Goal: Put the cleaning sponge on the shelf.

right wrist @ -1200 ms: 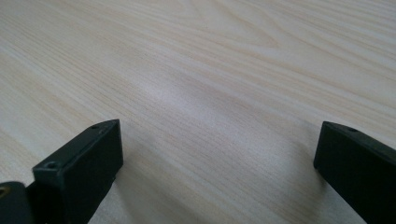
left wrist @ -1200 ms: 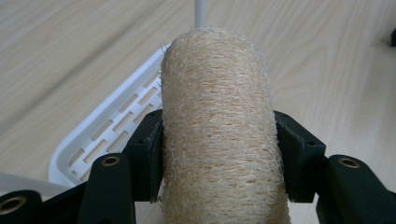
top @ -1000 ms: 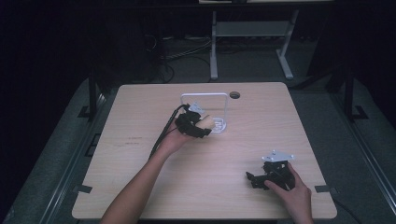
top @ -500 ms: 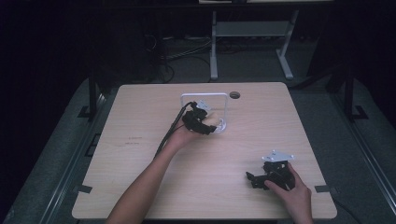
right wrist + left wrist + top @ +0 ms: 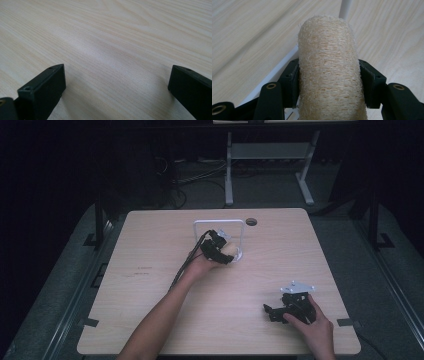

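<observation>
Nearest you, your right tool (image 5: 274,311) rests low on the bench (image 5: 150,320) at its near right corner. Its jaws stand wide apart with bare wood between them, as the right gripper view confirms (image 5: 115,82). It takes no part in the work at present.

Farther out, toward the middle of the bench, your left tool (image 5: 226,254) holds a loofah roll (image 5: 229,251). In the left gripper view the loofah roll (image 5: 329,72) stands lengthwise between the two pads, which press on both of its sides; the jaws are about half closed on it. The roll runs forward past the jaw tips.

Just beyond the roll stands a white wire frame (image 5: 220,223), an upright arch on a flat base. The roll is at the foot of this frame; a white rail and post of it show just behind the roll in the left gripper view (image 5: 345,7).

Status, as judged: the pick-up is complete and the roll is at the frame. Seating and release remain. Whether the roll already touches the base cannot be told.
</observation>
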The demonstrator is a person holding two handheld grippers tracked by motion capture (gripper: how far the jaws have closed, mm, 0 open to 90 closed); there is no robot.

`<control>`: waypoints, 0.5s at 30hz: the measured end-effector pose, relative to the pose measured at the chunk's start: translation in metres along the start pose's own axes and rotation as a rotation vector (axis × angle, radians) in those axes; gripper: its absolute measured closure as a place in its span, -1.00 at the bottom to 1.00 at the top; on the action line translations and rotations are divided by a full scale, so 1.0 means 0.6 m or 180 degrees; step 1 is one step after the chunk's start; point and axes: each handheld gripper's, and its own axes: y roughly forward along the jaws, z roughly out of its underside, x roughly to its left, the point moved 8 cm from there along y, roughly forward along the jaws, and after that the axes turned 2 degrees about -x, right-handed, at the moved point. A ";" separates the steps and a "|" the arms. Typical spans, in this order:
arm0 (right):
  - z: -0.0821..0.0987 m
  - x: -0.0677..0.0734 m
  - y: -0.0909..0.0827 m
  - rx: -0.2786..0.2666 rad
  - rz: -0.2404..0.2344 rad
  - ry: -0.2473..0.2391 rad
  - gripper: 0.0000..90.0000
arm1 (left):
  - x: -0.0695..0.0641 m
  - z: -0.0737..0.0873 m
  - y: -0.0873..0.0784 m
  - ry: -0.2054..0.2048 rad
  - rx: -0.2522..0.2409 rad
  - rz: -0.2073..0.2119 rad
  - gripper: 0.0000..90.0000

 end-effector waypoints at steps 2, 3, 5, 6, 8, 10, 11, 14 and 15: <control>0.000 0.000 0.000 0.0000 0.0000 0.0000 -0.98 | 0.002 0.000 0.002 0.0020 0.0012 -0.0013 -0.07; 0.000 0.000 0.000 0.0000 0.0001 0.0001 -0.98 | 0.002 0.000 0.004 0.0019 0.0025 -0.0013 -0.07; 0.000 0.000 0.000 0.0004 0.0002 0.0004 -0.98 | 0.002 0.001 0.007 0.0002 0.0034 -0.0017 -0.07; 0.000 0.000 0.000 0.0004 0.0002 0.0005 -0.98 | 0.002 0.001 0.008 0.0014 0.0052 -0.0021 -0.07; 0.000 0.000 0.000 0.0003 0.0001 0.0003 -0.98 | 0.003 0.002 0.011 0.0030 0.0077 -0.0030 -0.07; 0.000 0.000 0.000 0.0003 0.0002 0.0004 -0.98 | 0.004 0.003 0.012 0.0045 0.0091 -0.0044 -0.08; 0.000 0.000 0.000 0.0003 0.0001 0.0003 -0.98 | 0.005 0.004 0.013 0.0041 0.0104 -0.0056 -0.08; 0.000 0.000 0.000 0.0003 0.0001 0.0003 -0.98 | 0.005 0.005 0.015 0.0024 0.0107 -0.0051 -0.08; 0.000 0.000 0.000 0.0003 0.0001 0.0003 -0.98 | 0.004 0.005 0.015 0.0025 0.0112 -0.0050 -0.08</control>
